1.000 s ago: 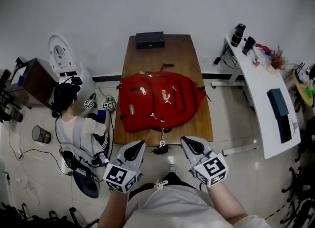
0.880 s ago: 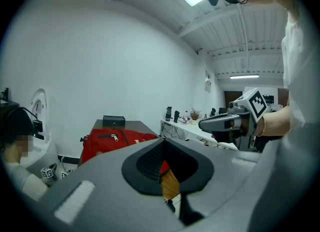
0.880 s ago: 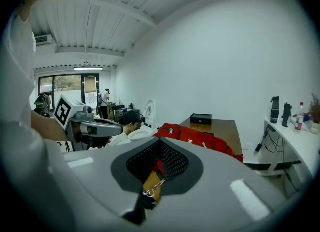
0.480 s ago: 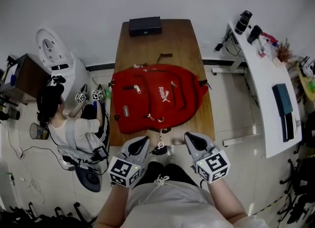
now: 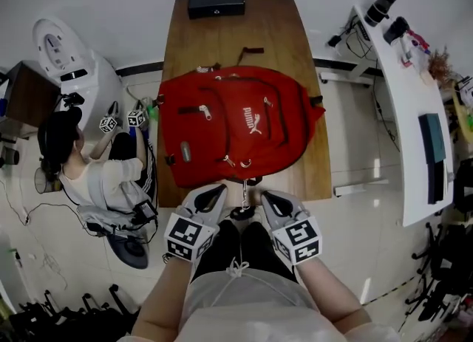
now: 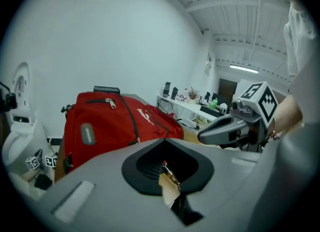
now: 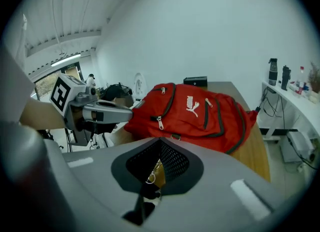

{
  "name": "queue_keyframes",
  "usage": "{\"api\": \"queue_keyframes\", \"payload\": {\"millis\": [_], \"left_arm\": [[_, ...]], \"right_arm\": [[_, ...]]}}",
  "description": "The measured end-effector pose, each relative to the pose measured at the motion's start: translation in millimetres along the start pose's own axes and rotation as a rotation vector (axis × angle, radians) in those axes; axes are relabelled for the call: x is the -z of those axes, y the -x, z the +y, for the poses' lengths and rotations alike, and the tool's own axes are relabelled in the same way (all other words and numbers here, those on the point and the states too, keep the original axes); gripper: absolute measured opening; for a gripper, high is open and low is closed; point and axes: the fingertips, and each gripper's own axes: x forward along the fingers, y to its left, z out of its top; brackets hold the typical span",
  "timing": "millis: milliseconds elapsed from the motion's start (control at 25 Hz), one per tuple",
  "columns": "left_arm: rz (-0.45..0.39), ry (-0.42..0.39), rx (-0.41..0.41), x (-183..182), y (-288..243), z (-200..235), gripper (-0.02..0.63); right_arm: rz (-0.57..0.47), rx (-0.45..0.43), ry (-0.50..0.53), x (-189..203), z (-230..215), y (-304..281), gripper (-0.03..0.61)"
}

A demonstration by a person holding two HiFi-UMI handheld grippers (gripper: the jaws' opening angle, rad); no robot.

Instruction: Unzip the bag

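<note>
A red backpack lies flat on the wooden table, its front pockets up and zippers closed. A zipper pull with a ring hangs over the table's near edge. My left gripper and right gripper hover side by side just short of that edge, either side of the pull, both shut and holding nothing. The left gripper view shows the backpack ahead and the right gripper beside it. The right gripper view shows the backpack and the left gripper.
A black box sits at the table's far end. A person sits on the floor left of the table, next to a white machine. A long white desk with bottles stands to the right.
The head view has moved forward over the table, so the backpack sits lower and larger. Both grippers have drawn closer together near the hanging zipper pull, the right one shifting left.
</note>
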Motion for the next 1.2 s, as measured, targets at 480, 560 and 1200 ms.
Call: {"api": "queue_keyframes", "payload": {"millis": [480,560,1200], "left_arm": [[0.066,0.083,0.054,52,-42,46,0.008],[0.066,0.081,0.095,53,-44,43,0.008],[0.134,0.022,0.256,60,-54,24,0.008]], "right_arm": [[0.225,0.027,-0.144,77,9,-97,0.222],[0.229,0.034,-0.152,79,9,-102,0.221],[0.276,0.086,-0.125,88,-16,-97,0.023]]}}
